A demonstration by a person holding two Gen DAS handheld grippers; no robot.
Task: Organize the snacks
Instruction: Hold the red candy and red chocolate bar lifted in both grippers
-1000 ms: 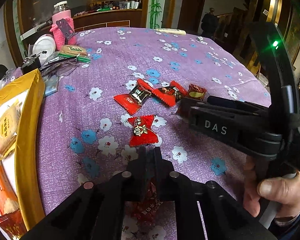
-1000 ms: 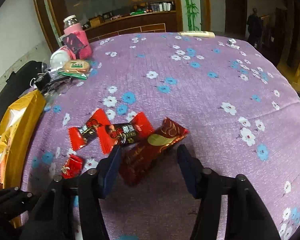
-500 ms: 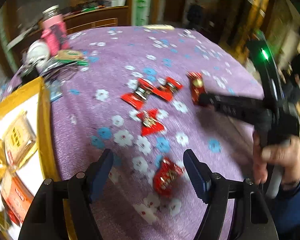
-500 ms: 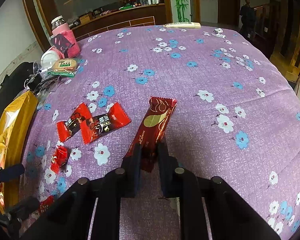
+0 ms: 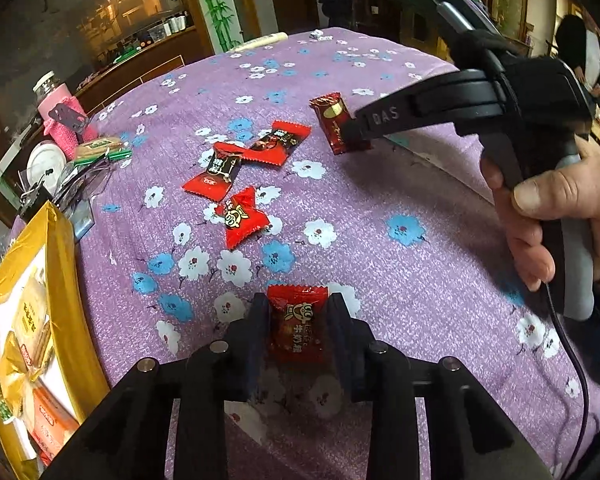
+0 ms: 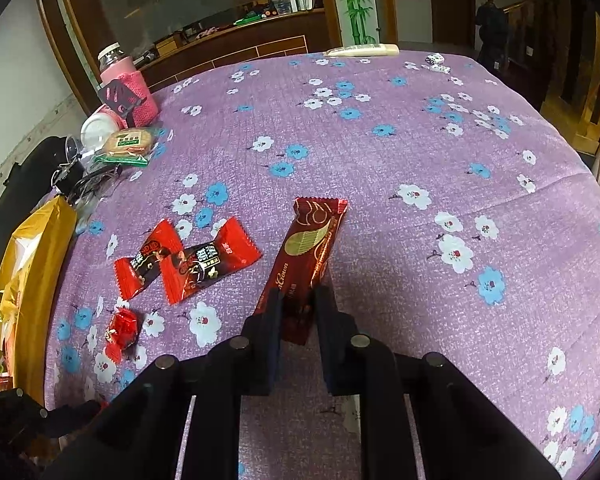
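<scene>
Both grippers now clamp snacks: left gripper (image 5: 298,320), jaws closing, pinches a red candy (image 5: 298,322); right gripper (image 6: 298,316) grips a brown wafer bar (image 6: 306,264) above the purple tablecloth (image 6: 380,152). Pick-up step. Next, probably: carry both leftward to the yellow box (image 5: 66,280).

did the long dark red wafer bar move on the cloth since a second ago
Yes. The wafer bar swung from slanting right to nearly upright, away from the two red candies, clamped by the right gripper.
</scene>
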